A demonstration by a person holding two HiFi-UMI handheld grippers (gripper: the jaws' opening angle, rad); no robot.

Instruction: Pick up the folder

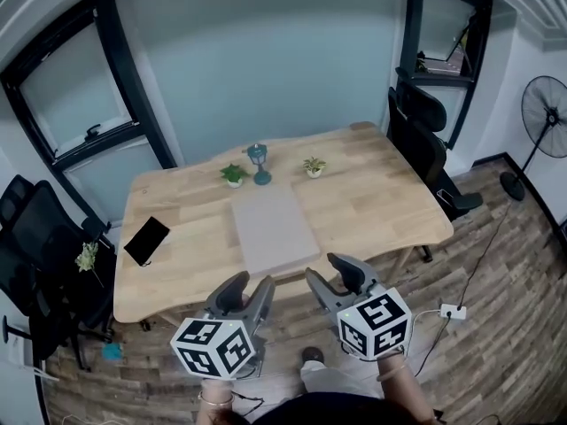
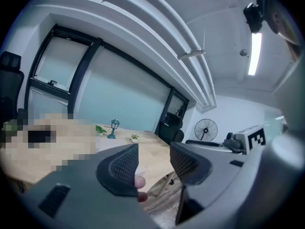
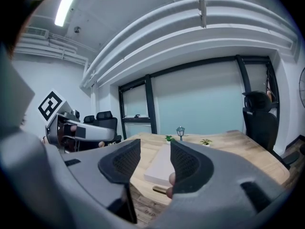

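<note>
With the left gripper point(image 1: 251, 289) and right gripper point(image 1: 332, 277) hovering, jaws spread and empty, the pale grey flat rectangular folder point(image 1: 273, 228) is lying on the light wooden counter point(image 1: 372, 193) just this side of the small teal lamp point(image 1: 259, 164), probably light and bendy, likely best pinched at its near edge.

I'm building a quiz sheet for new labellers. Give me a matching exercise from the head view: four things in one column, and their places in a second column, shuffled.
Things:
1. folder
2. black device
3. lantern figurine
4. fan

Places:
A. standing on the floor, at the right
B. left part of the table
C. middle of the table, reaching its near edge
D. far side of the table

Pairs: 1-C, 2-B, 3-D, 4-A
</note>
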